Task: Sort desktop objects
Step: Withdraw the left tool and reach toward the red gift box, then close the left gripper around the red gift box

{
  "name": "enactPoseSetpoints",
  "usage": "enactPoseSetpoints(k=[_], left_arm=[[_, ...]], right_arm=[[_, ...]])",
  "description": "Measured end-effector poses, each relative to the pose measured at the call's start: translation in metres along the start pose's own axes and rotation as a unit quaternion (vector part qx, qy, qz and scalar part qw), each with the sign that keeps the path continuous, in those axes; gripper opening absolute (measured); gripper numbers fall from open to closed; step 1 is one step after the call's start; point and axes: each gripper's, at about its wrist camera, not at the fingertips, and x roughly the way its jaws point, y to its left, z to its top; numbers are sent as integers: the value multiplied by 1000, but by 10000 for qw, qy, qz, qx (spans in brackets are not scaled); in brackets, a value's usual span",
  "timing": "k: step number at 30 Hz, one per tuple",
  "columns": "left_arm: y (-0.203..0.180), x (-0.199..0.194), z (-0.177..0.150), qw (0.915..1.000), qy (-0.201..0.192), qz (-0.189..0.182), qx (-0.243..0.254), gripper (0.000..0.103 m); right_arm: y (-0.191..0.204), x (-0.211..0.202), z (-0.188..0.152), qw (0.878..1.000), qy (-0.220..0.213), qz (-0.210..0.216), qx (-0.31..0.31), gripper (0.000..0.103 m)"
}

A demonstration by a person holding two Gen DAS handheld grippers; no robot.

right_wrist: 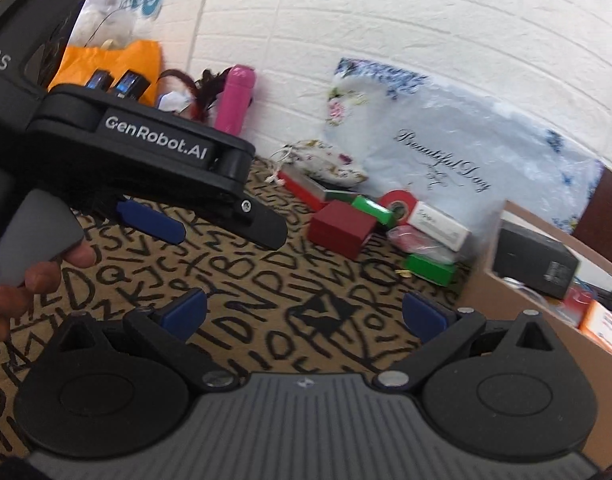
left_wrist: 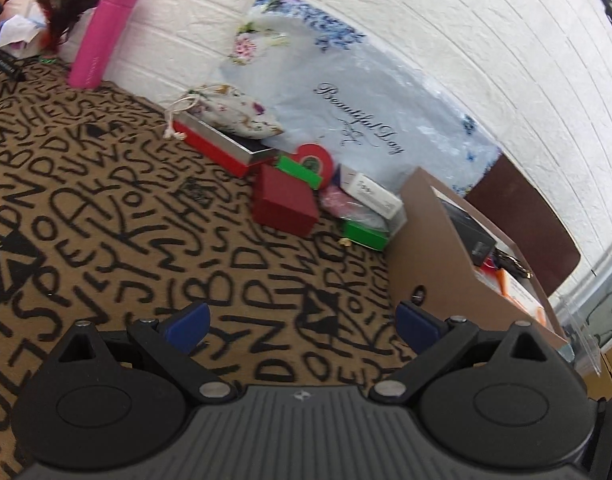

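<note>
so we hold the left gripper (left_wrist: 302,322) with its blue pads spread wide and nothing between them, and the right gripper (right_wrist: 304,314) is just as wide and empty. ahead of both, on the brown letter-printed cloth (left_wrist: 106,208), the dark red square cardboard box (left_wrist: 284,200) lies slightly left of centre for the left gripper, flat, beside the brown cardboard sorting box (left_wrist: 425,256). in the right view the left gripper (right_wrist: 194,224) looks nearer, so we judge it the likelier one to reach.
</note>
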Motion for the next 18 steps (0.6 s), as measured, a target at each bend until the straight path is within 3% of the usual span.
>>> enactPoseSetpoints(k=[6,18], left_arm=[[22,14,8,9999,72,73,-87,102],[33,69,42,9995,137,-194,205,102]], right_arm=[[8,35,6,9995,211,48,214,101],[-2,101,19,9985,209,-260,443,101]])
